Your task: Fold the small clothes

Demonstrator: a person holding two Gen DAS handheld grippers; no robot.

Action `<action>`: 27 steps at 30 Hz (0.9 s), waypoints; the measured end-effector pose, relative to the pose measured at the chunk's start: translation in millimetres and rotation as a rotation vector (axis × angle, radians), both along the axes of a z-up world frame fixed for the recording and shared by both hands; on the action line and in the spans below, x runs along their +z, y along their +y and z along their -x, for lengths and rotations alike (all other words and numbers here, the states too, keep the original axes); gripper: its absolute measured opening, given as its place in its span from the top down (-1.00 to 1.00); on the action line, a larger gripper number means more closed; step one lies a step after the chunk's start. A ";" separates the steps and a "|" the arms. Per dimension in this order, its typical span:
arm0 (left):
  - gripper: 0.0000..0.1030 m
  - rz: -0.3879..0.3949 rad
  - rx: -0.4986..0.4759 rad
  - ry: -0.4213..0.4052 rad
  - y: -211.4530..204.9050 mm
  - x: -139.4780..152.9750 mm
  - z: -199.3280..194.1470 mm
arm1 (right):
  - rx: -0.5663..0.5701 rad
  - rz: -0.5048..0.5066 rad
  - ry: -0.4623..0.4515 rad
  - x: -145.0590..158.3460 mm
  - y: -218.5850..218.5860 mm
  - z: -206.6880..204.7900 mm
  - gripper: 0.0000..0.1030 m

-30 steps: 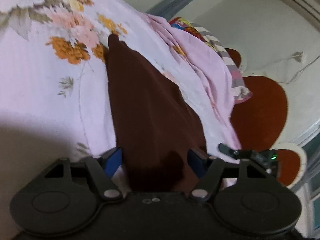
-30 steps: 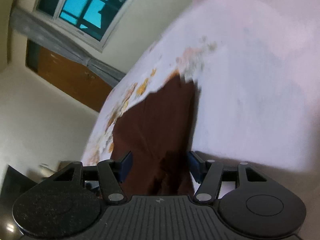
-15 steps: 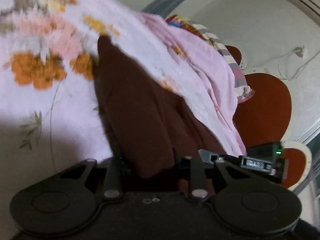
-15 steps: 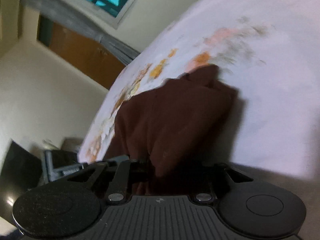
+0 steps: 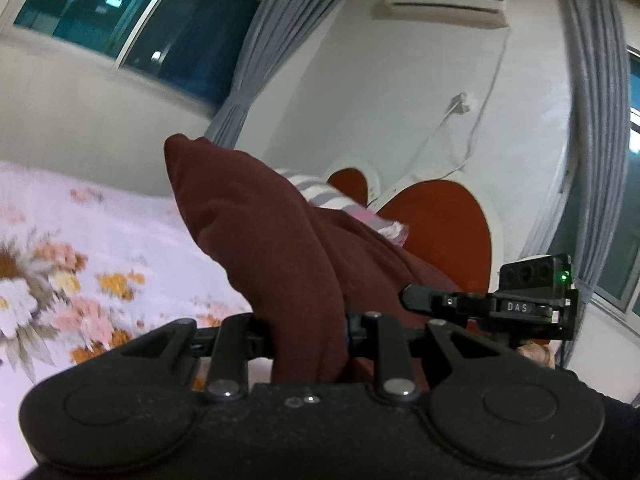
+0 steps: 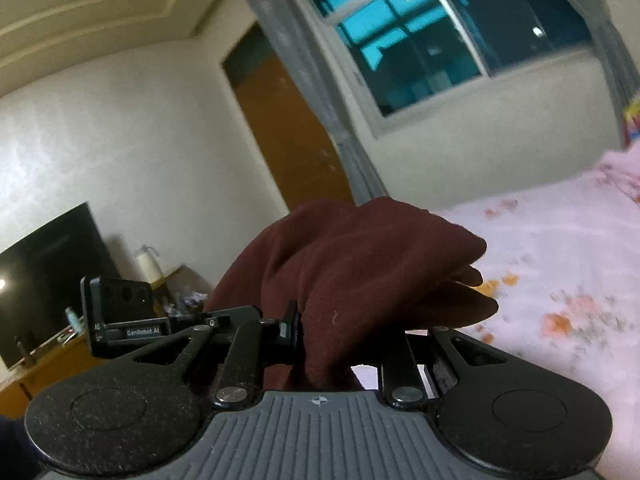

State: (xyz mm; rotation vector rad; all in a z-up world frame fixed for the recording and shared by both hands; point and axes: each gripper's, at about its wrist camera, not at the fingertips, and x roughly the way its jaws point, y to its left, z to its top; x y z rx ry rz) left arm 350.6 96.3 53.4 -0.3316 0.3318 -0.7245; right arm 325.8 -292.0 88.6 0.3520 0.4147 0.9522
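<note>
A dark maroon garment (image 5: 272,240) hangs lifted above the bed, held at two places. My left gripper (image 5: 308,332) is shut on one bunched edge of it, the cloth rising in a fold in front of the camera. In the right wrist view the same maroon garment (image 6: 360,264) drapes over my right gripper (image 6: 344,340), which is shut on its other edge. Each gripper shows in the other's view: the right one (image 5: 500,304) at the far right, the left one (image 6: 132,320) at the left. The fingertips are buried in cloth.
Below lies a bed with a pale pink floral sheet (image 5: 80,248) (image 6: 560,264). Striped clothes (image 5: 328,200) and a red heart-shaped headboard (image 5: 444,232) lie beyond. A dark TV (image 6: 44,276) on a wooden stand, a door (image 6: 288,136), windows and grey curtains line the walls.
Both grippers closed on the maroon garment, which had lain flat on the sheet, and lifted it off the bed. Both views swung up from the sheet toward the walls and windows.
</note>
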 end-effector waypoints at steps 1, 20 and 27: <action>0.53 -0.004 0.004 -0.008 3.1 2.3 4.3 | 0.010 -0.004 -0.007 3.7 6.7 5.6 0.62; 0.33 -0.070 0.118 0.527 54.4 -201.8 -188.5 | -0.091 0.066 0.593 -214.2 77.9 -205.4 0.39; -0.42 0.067 0.001 0.532 94.7 -216.2 -116.2 | -0.070 -0.070 0.624 -239.5 13.5 -157.8 -0.34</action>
